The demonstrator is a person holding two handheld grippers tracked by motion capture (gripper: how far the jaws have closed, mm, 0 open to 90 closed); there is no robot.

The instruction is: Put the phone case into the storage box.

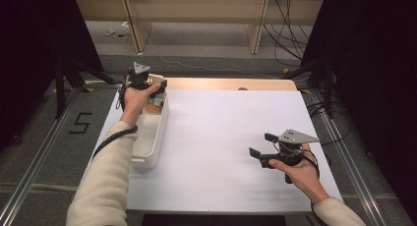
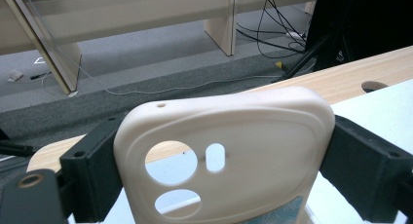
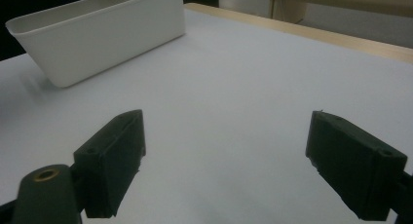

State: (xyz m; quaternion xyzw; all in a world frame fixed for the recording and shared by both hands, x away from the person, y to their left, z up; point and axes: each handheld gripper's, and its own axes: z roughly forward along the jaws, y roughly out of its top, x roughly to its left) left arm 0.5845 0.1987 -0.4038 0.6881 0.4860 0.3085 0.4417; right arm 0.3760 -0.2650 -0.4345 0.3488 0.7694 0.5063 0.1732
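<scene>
Now, left to right:
Left gripper [image 1: 156,86]: up over the far end of the white bin [image 1: 150,152], jaws spread wide yet clamped on both edges of a cream phone case [image 2: 229,151].
Phone case: upright between the pads, camera cut-outs low on its left in the left gripper view.
Table [image 1: 216,137]: white top.
Right gripper [image 1: 262,144]: low over the table's right side, jaws wide apart, nothing between them.
</scene>
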